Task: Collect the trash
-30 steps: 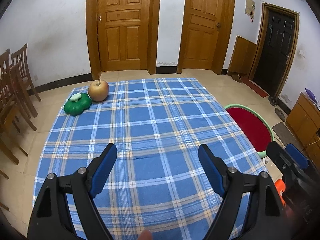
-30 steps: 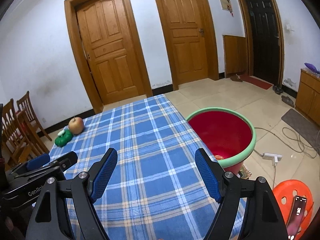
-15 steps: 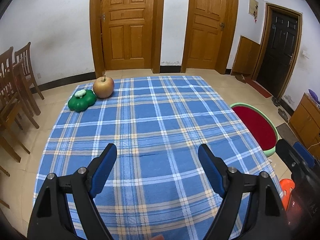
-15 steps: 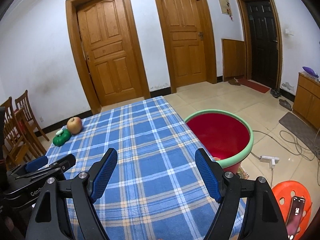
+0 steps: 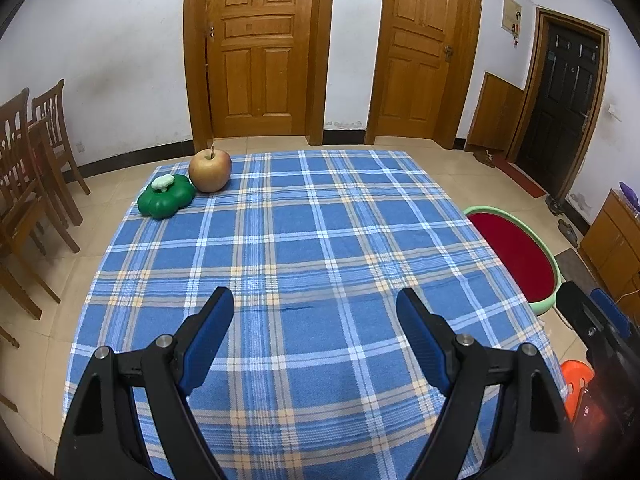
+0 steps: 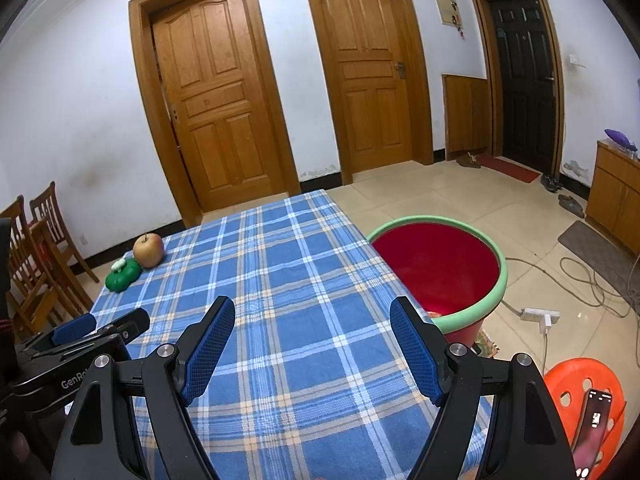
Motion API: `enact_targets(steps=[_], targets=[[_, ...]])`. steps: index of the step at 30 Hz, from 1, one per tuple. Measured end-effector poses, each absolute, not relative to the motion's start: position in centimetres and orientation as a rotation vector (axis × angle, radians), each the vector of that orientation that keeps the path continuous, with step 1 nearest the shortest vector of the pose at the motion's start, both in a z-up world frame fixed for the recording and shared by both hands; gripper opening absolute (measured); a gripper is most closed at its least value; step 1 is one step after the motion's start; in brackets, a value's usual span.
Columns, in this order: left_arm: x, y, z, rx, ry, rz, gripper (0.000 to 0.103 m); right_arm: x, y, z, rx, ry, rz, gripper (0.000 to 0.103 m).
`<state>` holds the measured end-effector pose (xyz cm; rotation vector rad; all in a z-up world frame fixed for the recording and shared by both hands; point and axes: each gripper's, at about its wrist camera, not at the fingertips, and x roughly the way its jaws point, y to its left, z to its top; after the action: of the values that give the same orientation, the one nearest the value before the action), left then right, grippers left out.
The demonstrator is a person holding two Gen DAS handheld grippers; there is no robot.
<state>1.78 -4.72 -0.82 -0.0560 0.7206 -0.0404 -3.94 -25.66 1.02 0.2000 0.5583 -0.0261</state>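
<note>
Two items lie at the far left corner of the surface (image 5: 304, 264): an apple (image 5: 210, 170) touching a green lobed toy (image 5: 165, 196). Against the earlier views, both have drawn slightly nearer as the cameras have edged forward; neither has shifted. Left tongs (image 5: 315, 324) and right tongs (image 6: 312, 334) stand apart, empty. Beside the right edge, on the floor, stands a red tub (image 6: 440, 268); something lies at its bottom, too hidden to identify. Whether collecting is ahead or over cannot be told.

Red plastic basin with green rim (image 5: 516, 252): near side hidden behind desk (image 5: 304, 264) edge. Orange plastic stool (image 6: 576, 392): cut by frame.
</note>
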Motion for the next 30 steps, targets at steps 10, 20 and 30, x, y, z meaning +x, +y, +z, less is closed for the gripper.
enact_targets(steps=[10,20,30], targets=[[1.78,-4.71,-0.90,-0.062,0.722,-0.042,0.083,-3.95,-25.64,0.70,0.200,0.562,-0.024,0.081],[1.73,-4.72,-0.97,-0.061,0.724,-0.044,0.083,-3.97,-25.67,0.47,0.211,0.568,-0.029,0.081],[1.67,-4.87,-0.95,-0.060,0.726,-0.047,0.083,-3.86,-25.67,0.35,0.215,0.575,-0.028,0.081]])
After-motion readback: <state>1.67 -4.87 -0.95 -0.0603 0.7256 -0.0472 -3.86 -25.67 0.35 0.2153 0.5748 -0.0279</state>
